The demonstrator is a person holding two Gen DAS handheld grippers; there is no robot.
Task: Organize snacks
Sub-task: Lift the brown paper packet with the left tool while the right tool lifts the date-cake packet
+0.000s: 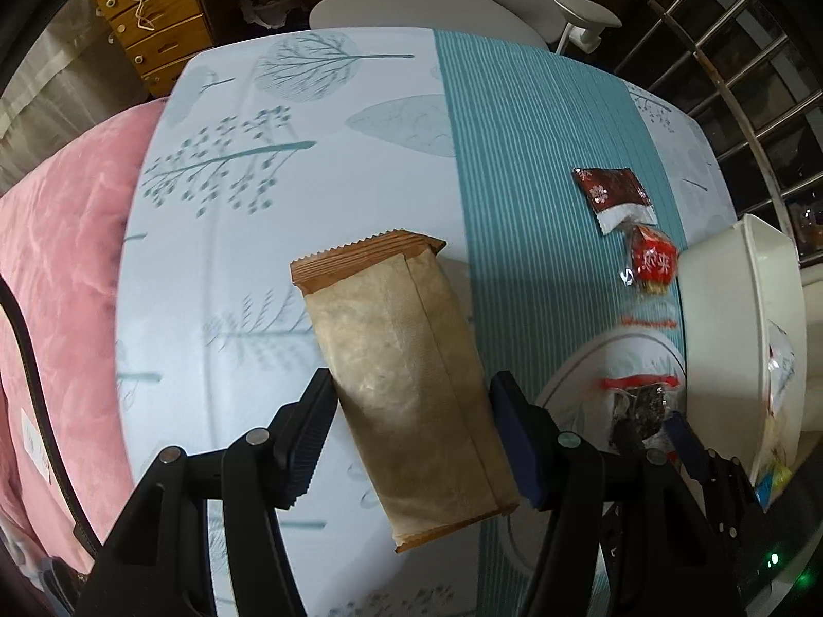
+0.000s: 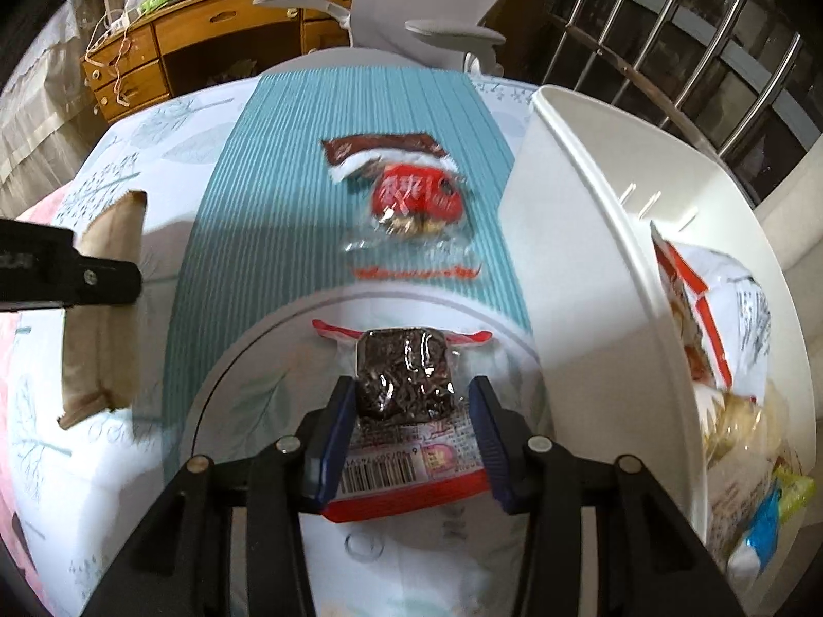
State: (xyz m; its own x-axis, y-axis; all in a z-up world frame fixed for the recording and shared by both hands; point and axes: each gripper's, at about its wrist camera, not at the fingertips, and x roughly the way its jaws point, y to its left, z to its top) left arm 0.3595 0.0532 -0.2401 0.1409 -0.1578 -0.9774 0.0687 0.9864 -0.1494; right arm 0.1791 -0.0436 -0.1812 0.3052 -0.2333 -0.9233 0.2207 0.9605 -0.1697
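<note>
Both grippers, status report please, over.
Left gripper straddles brown packet, grip unclear. Right gripper around dark snack pack, contact unclear. White bin right, holding snacks. Path unobstructed.

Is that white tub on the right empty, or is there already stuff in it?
Not empty. The white tub already holds several snack packets, seen over its rim in both views. How full it is, I cannot tell.

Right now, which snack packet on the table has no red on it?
The long brown paper packet, held between the left gripper fingers. The other loose packets all show red; this one is plain tan with an orange-brown crimped end.
</note>
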